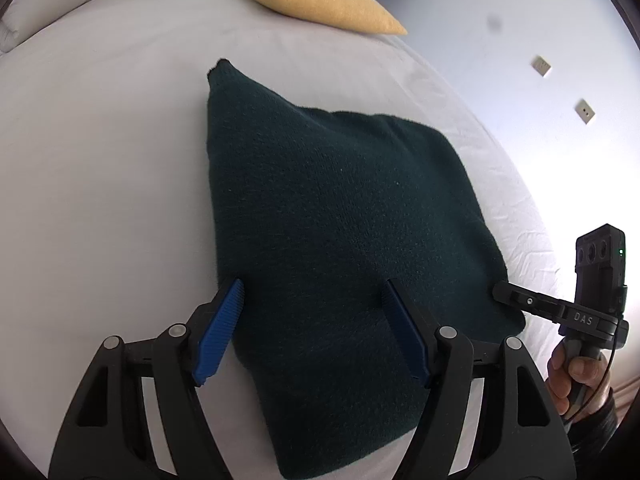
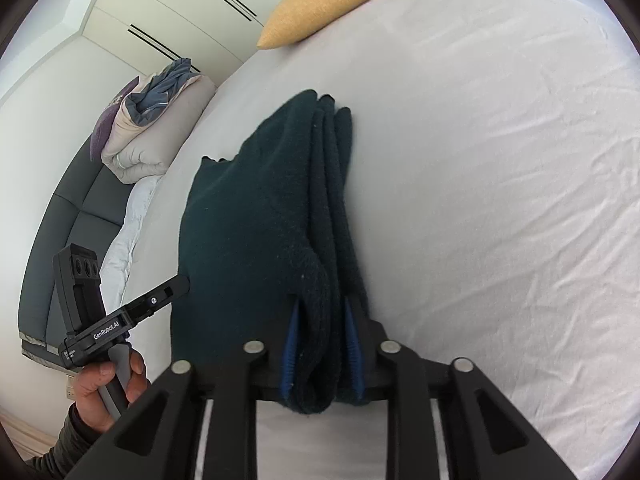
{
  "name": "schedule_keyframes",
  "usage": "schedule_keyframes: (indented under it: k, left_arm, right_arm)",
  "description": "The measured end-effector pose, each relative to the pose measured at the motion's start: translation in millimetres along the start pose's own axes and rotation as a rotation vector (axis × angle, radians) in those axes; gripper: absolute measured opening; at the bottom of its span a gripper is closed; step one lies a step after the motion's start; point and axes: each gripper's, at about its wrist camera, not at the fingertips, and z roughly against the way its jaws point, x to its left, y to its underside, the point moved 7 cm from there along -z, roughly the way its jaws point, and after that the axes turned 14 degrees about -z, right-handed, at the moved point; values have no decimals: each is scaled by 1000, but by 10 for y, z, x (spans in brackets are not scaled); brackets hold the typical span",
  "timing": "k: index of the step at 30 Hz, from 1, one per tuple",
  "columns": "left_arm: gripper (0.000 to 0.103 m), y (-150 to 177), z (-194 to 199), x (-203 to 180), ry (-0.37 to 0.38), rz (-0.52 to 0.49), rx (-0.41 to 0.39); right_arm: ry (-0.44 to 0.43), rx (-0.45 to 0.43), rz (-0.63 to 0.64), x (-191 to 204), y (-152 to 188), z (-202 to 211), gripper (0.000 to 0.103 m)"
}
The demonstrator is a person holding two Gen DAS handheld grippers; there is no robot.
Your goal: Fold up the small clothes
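A dark green knitted garment (image 1: 340, 220) lies folded on the white bed sheet (image 1: 100, 160). My left gripper (image 1: 314, 292) is open, its blue pads (image 1: 224, 328) wide apart over the garment's near left edge. In the right wrist view the garment (image 2: 248, 232) shows several stacked layers along its right edge. My right gripper (image 2: 322, 312) is shut on those layers near the garment's front corner. The right gripper also shows in the left wrist view (image 1: 504, 294) at the garment's right corner. The left gripper shows in the right wrist view (image 2: 178, 286) at the garment's left side.
A yellow pillow (image 1: 320, 0) lies at the far end of the bed, also in the right wrist view (image 2: 328, 0). A rolled duvet (image 2: 152, 128) rests on a grey bench (image 2: 80, 208) left of the bed. A white wall with sockets (image 1: 584, 110) is to the right.
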Motion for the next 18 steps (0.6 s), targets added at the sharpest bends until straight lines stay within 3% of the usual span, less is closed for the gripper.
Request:
schedule_keyframes:
  k: [1, 3, 6, 12, 14, 15, 17, 18]
  left_arm:
    - [70, 2, 51, 48, -3, 19, -13]
    - [70, 2, 143, 172, -10, 60, -51]
    - [70, -49, 266, 342, -52, 95, -105]
    - [70, -91, 25, 379, -97, 65, -42]
    - [77, -36, -73, 391, -83, 79, -30]
    - [83, -9, -117, 411, -81, 88, -23]
    - [87, 0, -145, 447, -78, 95, -19]
    - [87, -9, -120, 467, -65, 100, -17]
  right_arm:
    - [22, -26, 12, 12, -12, 68, 49]
    - [61, -88, 30, 39, -60, 232, 64]
    - [32, -128, 56, 194, -162, 360, 65]
    - [33, -113, 126, 470, -329, 55, 67]
    - [75, -90, 115, 401, -364, -135, 67]
    - [117, -79, 110, 336, -370, -217, 67]
    - [218, -78, 107, 151, -384, -301, 67]
    - [189, -83, 93, 120, -382, -269, 67]
